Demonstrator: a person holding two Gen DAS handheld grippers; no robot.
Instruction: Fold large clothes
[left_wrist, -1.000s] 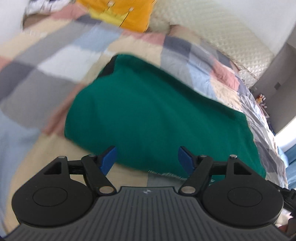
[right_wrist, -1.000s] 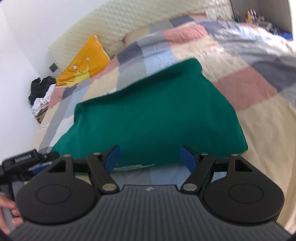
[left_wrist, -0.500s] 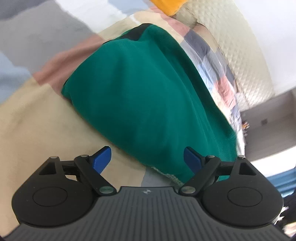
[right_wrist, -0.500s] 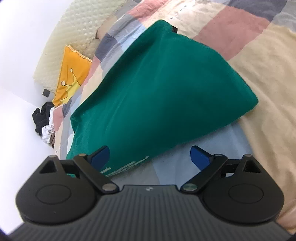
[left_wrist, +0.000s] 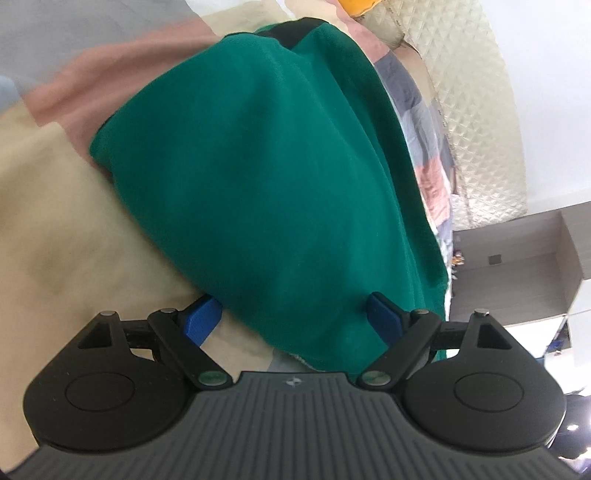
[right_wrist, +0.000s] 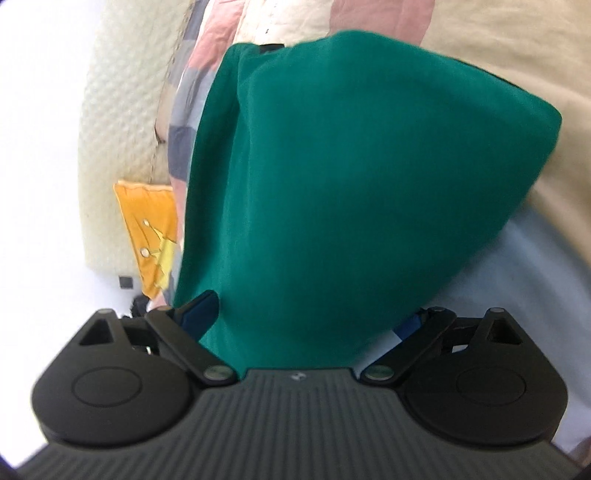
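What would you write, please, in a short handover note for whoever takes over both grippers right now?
Left gripper: jaws wide, just been opening, straddling the near edge of the green garment; nothing clamped.
Right gripper: jaws wide, just been opening, green cloth between them, not pinched.
Garment lies partly folded on the patchwork quilt, near the yellow pillow.
Done: it looks folded at least once.
Left: probably grip the near edge with both grippers and fold again.

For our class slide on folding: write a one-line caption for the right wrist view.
Open right gripper straddling the near edge of a folded green garment on a patchwork quilt.
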